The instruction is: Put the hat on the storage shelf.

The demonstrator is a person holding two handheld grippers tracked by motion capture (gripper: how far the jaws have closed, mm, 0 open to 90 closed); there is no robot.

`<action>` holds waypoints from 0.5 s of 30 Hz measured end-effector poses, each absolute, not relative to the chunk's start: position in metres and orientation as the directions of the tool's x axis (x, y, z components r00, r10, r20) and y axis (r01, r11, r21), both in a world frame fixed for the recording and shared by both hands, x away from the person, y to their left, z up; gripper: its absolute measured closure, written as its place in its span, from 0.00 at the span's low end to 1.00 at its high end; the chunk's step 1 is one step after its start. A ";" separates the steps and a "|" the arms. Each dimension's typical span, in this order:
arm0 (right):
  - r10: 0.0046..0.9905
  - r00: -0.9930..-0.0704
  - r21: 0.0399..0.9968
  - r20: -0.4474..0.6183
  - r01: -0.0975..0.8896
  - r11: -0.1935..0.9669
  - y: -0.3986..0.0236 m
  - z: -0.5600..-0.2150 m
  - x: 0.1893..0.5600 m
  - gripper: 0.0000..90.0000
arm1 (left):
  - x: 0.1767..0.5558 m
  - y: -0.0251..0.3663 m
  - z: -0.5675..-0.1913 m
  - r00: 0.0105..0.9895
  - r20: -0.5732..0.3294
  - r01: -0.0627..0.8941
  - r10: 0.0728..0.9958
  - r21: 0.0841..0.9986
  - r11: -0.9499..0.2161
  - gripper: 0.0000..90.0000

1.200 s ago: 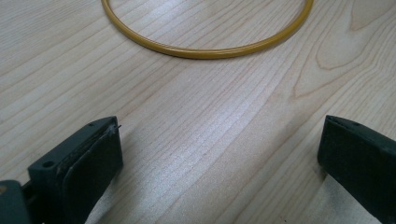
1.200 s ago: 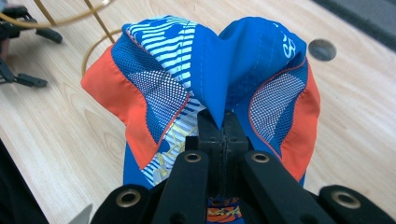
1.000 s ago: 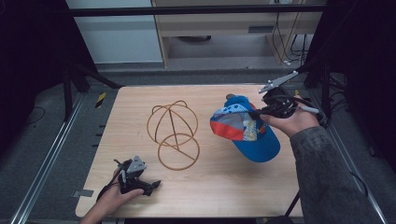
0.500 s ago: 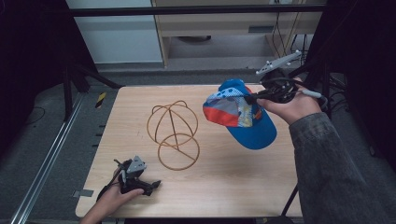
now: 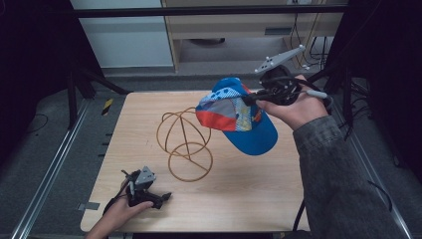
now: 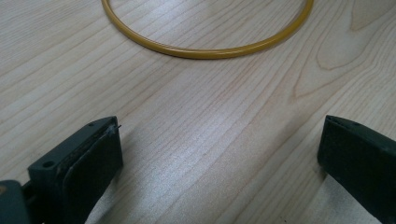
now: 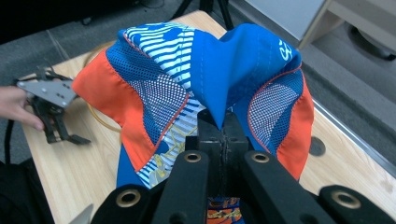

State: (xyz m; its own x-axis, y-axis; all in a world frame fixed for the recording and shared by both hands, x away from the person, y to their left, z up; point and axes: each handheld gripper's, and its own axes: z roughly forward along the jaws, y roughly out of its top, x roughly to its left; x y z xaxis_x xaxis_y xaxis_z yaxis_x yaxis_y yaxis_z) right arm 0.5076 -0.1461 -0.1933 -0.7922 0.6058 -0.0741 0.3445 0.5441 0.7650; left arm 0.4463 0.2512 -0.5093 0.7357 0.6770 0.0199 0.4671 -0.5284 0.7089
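gripping cap (image 5: 239,117), right hand (image 5: 298,107) raised

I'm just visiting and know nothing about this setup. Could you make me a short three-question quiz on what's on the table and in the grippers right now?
1. True or false: the blue and orange cap lies flat on the table.
2. Which gripper has its jaws wide apart with nothing between them? A) the left gripper B) the right gripper
3. Fill in: the base ring of the gold wire stand rests on the ____.

Key:
1. False. The right gripper holds it up in the air, jaws pinched on a fold of its fabric.
2. A. It rests low at the table's near edge; the left gripper view shows bare wood between its jaws.
3. Table.
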 end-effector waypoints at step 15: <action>0.541 -0.836 0.761 -0.092 0.292 0.579 -0.090 -0.184 0.522 1.00 | 0.446 0.251 -0.509 0.736 0.020 0.467 0.676 0.708 -0.529 0.00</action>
State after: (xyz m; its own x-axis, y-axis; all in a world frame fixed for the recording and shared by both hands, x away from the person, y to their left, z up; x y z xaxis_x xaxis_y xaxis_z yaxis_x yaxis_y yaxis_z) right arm 0.5224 -0.0901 -0.1843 -0.8357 0.5414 -0.0917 0.2916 0.5790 0.7614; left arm 0.4463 0.2512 -0.5093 0.7363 0.6763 0.0203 0.4668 -0.5294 0.7084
